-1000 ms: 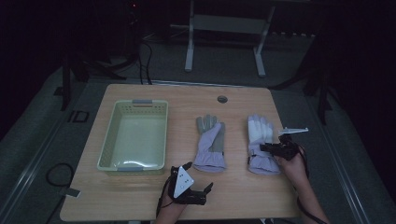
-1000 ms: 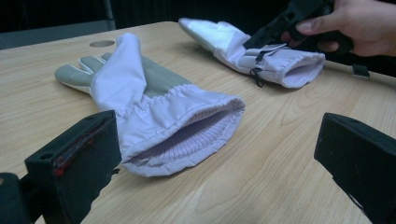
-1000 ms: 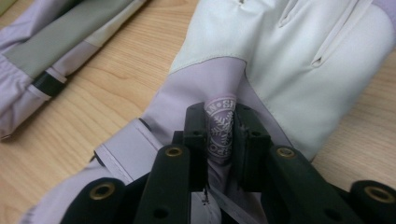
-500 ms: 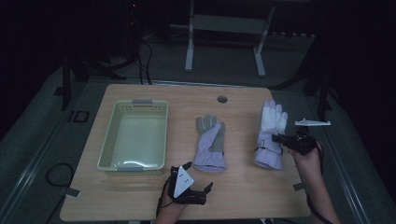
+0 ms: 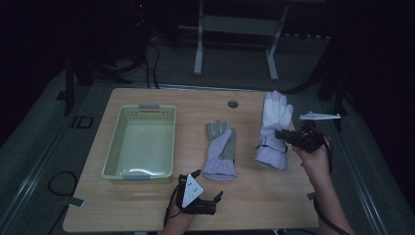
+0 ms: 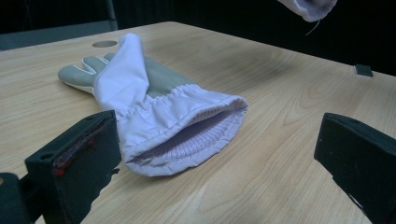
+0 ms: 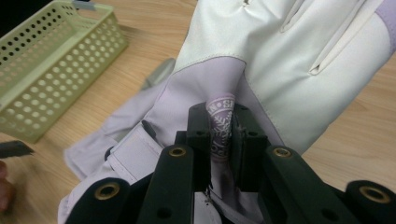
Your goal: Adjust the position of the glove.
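One wooden surface (image 5: 147,200) carries the things here. On its left side sits one pale green perforated basket (image 5: 142,142), nothing visible inside it. There are two gloves, both lilac with pale palms. One glove (image 5: 221,152) lies flat at the middle of the surface, cuff toward the person, its open cuff facing the left gripper (image 5: 203,188), whose jaws are spread wide on either side of that cuff without touching it. The other glove (image 5: 273,129) is lifted at the right, fingers pointing away, and the right gripper (image 5: 280,135) has its jaws pressed together on a fold of fabric near its cuff. One small round hole (image 5: 233,104) marks the far edge.
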Available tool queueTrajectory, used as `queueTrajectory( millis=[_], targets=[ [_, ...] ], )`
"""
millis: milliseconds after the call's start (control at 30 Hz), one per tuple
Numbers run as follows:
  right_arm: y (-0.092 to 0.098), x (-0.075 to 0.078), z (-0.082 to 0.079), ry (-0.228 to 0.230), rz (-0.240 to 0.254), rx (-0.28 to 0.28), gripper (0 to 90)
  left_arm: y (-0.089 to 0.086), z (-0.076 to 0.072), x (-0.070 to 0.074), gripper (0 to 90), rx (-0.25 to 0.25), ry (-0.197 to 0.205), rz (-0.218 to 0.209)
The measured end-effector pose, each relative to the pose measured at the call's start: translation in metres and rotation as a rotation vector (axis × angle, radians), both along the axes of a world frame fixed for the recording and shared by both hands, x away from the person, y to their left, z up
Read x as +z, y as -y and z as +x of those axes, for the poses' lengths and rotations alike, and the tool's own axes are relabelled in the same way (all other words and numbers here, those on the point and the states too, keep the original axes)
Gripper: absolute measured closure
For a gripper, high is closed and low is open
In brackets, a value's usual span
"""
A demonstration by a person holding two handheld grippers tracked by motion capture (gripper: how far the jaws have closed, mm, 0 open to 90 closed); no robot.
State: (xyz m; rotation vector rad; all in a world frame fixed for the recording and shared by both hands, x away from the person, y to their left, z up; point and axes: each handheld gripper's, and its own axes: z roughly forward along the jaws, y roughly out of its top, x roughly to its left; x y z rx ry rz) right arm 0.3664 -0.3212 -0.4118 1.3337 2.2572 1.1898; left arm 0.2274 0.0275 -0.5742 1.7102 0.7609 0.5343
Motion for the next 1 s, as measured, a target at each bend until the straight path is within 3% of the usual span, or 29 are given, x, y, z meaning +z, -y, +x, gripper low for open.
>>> queueTrajectory(
  millis=[100,200,233,267,367,400,433,533,667,767,1000],
  targets=[
    [-0.026,0.009,-0.003,-0.004,-0.004,0.021,79.5,0.0,0.0,0.0,0.6,-0.004,-0.001,0.0],
    [-0.037,0.012,-0.003,-0.006,0.005,0.036,79.5,-0.001,0.0,0.0,0.6,-0.007,-0.003,-0.003],
    [-0.05,0.014,-0.001,-0.009,-0.003,0.042,79.5,-0.001,0.0,0.0,0.6,-0.007,-0.003,-0.003],
    [-0.05,0.014,-0.001,-0.009,-0.003,0.042,79.5,0.0,0.0,0.0,0.6,-0.008,-0.002,-0.002],
    [-0.078,0.013,-0.001,-0.013,-0.02,0.067,79.5,0.0,0.0,0.0,0.6,-0.009,0.003,0.003],
    [-0.078,0.013,-0.001,-0.013,-0.02,0.067,79.5,0.0,0.0,0.0,0.6,-0.009,0.003,0.006],
    [-0.091,0.01,-0.001,-0.025,-0.02,0.081,79.5,0.0,0.0,0.0,0.6,-0.011,0.003,0.004],
    [-0.104,0.005,0.0,-0.043,-0.016,0.088,79.5,-0.001,0.0,0.0,0.6,-0.015,-0.005,-0.003],
    [-0.118,-0.004,0.002,-0.081,0.035,0.107,79.5,0.0,0.0,0.0,0.6,-0.013,0.001,0.005],
    [-0.136,-0.009,0.001,-0.089,0.005,0.115,79.5,0.0,-0.001,0.0,0.6,-0.011,0.003,0.007],
    [-0.148,-0.029,0.004,-0.134,-0.045,0.078,79.5,0.0,-0.001,0.0,0.6,-0.009,0.003,0.008]
  ],
)
